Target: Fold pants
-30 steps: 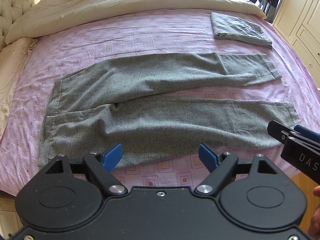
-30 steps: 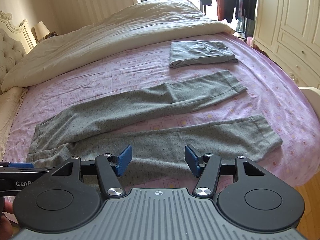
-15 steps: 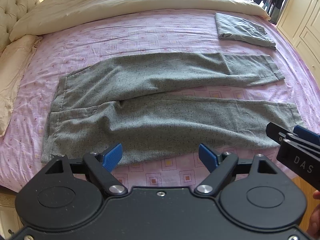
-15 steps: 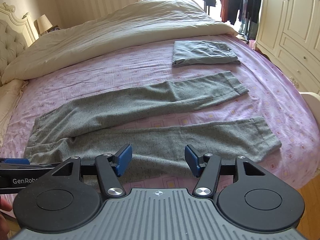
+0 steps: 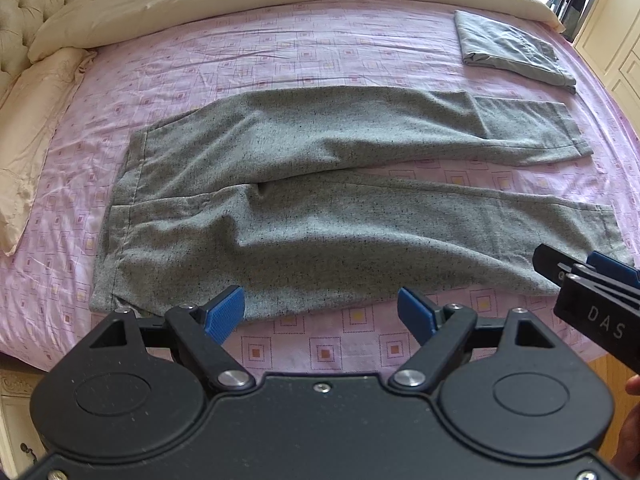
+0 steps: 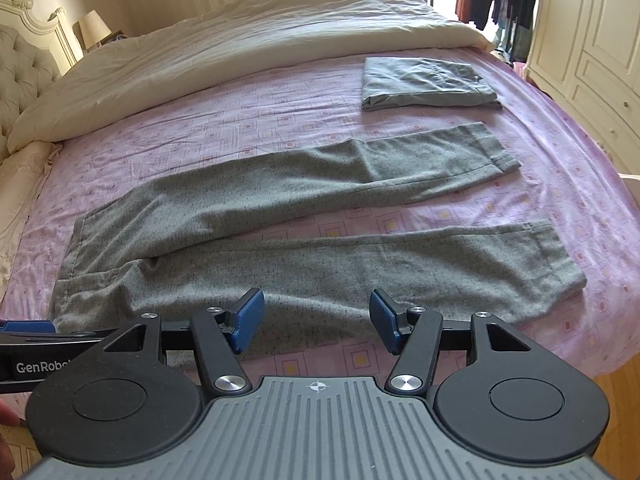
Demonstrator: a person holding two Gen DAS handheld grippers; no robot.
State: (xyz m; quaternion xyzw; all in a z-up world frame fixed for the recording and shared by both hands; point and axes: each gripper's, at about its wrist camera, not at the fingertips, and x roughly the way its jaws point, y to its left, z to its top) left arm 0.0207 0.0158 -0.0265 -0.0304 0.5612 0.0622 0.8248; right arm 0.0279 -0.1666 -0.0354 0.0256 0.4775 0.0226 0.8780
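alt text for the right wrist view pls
Grey pants lie spread flat on a pink bedsheet, legs apart, with the open right gripper above their near edge. Beyond lie folded grey pants and a cream duvet.

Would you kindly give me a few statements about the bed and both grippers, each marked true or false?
1. The grey pants lie spread out with both legs apart. True.
2. The left gripper is clamped on the waistband. False: it is open and holds nothing.
3. A folded garment lies beyond the pants. True.
4. The right gripper holds a pant leg. False: it is open above the near leg.
5. The sheet is plain white. False: it is pink with squares.
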